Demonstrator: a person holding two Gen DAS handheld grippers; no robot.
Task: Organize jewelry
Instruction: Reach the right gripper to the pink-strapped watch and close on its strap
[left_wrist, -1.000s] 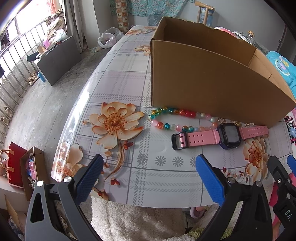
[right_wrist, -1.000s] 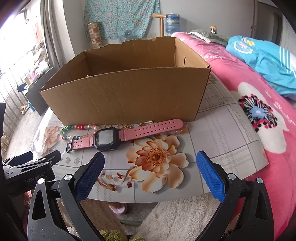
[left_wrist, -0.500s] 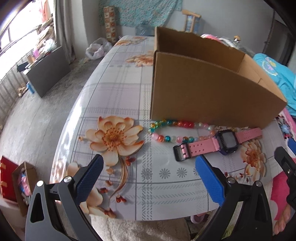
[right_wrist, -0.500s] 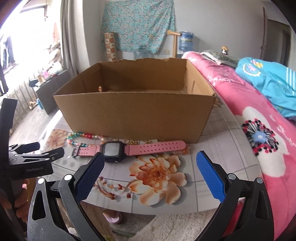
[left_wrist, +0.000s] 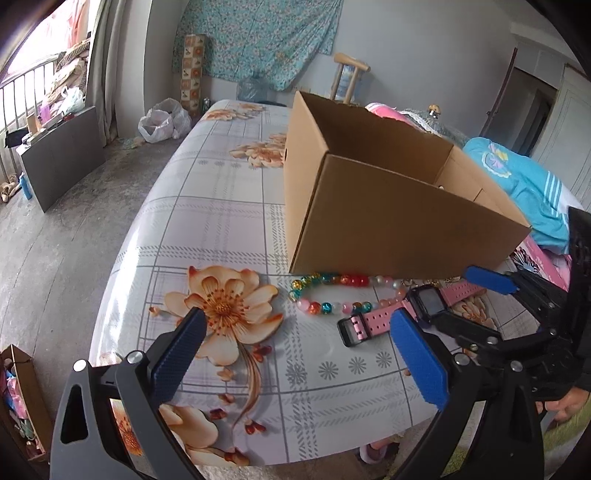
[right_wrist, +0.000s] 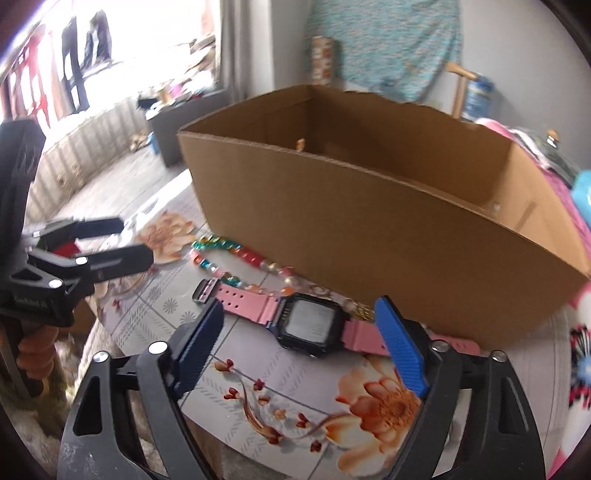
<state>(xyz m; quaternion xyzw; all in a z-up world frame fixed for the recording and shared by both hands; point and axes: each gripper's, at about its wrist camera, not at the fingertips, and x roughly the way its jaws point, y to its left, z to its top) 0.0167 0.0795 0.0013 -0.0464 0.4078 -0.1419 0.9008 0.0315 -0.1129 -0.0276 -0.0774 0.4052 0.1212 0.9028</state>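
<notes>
A pink watch with a black face (right_wrist: 308, 322) lies on the floral table in front of an open cardboard box (right_wrist: 388, 229). A bracelet of coloured beads (right_wrist: 236, 258) lies beside it, against the box's near wall. My right gripper (right_wrist: 301, 343) is open, its fingers either side of the watch face, just above it. In the left wrist view the watch (left_wrist: 388, 314), the bracelet (left_wrist: 332, 291) and the box (left_wrist: 388, 214) show ahead. My left gripper (left_wrist: 295, 354) is open and empty over the table, left of the watch.
The table (left_wrist: 221, 206) carries a flower-print cloth and ends at a near edge. A bed with pink and blue bedding (left_wrist: 524, 184) lies to the right. The floor drops away at the left, with a dark cabinet (left_wrist: 62, 155) and bags.
My right gripper has moved forward and left, down over the watch. My left gripper has moved forward over the table. Both stay open.
</notes>
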